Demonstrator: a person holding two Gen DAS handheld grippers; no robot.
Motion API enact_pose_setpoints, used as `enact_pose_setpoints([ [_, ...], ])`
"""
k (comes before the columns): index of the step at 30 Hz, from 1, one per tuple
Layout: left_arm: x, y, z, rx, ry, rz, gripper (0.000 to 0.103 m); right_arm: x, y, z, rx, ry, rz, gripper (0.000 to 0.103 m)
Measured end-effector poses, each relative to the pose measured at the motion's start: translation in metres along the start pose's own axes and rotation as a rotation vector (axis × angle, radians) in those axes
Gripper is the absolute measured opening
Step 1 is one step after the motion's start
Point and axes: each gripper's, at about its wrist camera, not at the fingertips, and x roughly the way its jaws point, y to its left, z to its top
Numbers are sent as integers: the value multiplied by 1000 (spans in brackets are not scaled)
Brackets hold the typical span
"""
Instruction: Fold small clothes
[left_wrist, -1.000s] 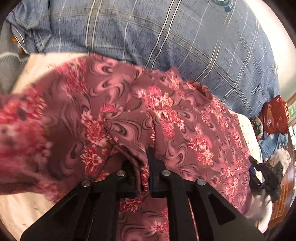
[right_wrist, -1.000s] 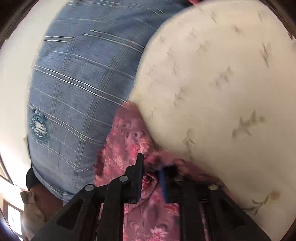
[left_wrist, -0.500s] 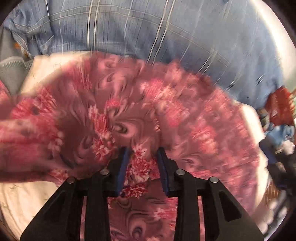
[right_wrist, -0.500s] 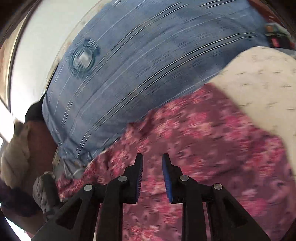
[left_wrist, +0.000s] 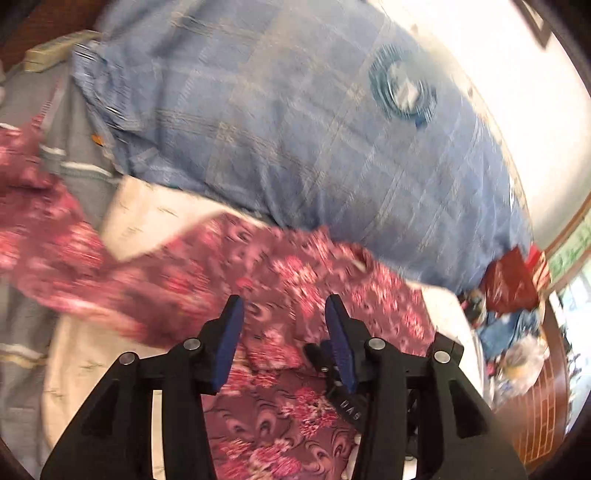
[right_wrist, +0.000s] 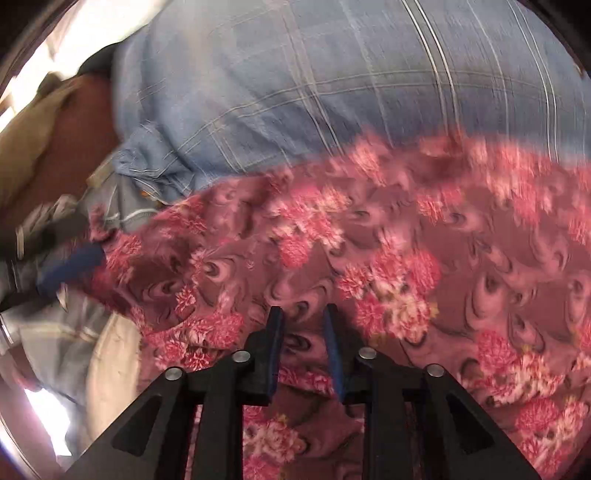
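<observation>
Maroon floral cloth, the small garment you are folding, lies spread over the cream bed sheet, its far edge against the big blue checked pillow. In the left wrist view one part of it trails off to the left across a grey striped blanket, so it does not lie as one flat panel.

Your left gripper hangs above the cloth with its jaws opening; nothing sits between the blue pads, and the fabric lies loose below them. Your right gripper is likewise opening, its jaws narrower, with only the print showing through the gap, so neither has hold of anything.

The main risk is the garment itself. It looks thin and slippery, and with both grips off it any fold you have laid may slump or spring back, more so where the soft bed gives under it. Both views are smeared with motion, so you may come down on the wrong spot and pinch two layers, or catch the sheet along with the cloth, and drag the whole piece askew.

The trailing left part may also pull the fold open by its own weight. Near the far edge, a careless reach could snag the pillow cover instead. The right gripper's body sits just beside your left fingers, so the two could knock together.
</observation>
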Motion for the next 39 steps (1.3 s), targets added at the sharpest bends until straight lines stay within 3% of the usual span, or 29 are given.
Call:
enact_pose_setpoints([
  [2, -18, 17, 8, -49, -41, 50, 44, 2, 3, -2, -13, 3, -12, 31],
  [4, -42, 47, 15, -140, -89, 121, 54, 1, 3, -3, -14, 0, -13, 31],
  [7, -67, 109, 20, -324, -128, 186, 58, 2, 4, -4, -11, -4, -10, 31],
  [11, -66, 168, 28, -477, -83, 227, 58, -1, -1, -1, 2, -7, 3, 31],
  [14, -47, 194, 39, -525, -50, 251, 58, -3, -3, 0, 14, -10, 18, 31],
  [18, -18, 205, 54, -560, 2, 205, 54, -2, -6, -1, 33, -14, 43, 31],
  [21, -6, 191, 64, -500, 9, 257, 1, -2, -7, -2, 43, -16, 54, 31],
  [25, -8, 142, 69, -363, -35, 250, 1, -2, -11, -2, 62, -20, 78, 31],
  [28, 0, 99, 70, -276, -39, 202, 1, -2, -14, -2, 80, -23, 100, 31],
  [34, 40, -11, 60, -106, 40, 61, 2, -15, -22, 0, 120, -12, 118, 30],
  [36, 56, -42, 53, -50, 77, 41, 2, -34, -32, -3, 135, -40, 88, 30],
  [39, 95, -86, 33, 15, 152, 15, 2, -73, -57, -7, 115, -106, -50, 32],
])
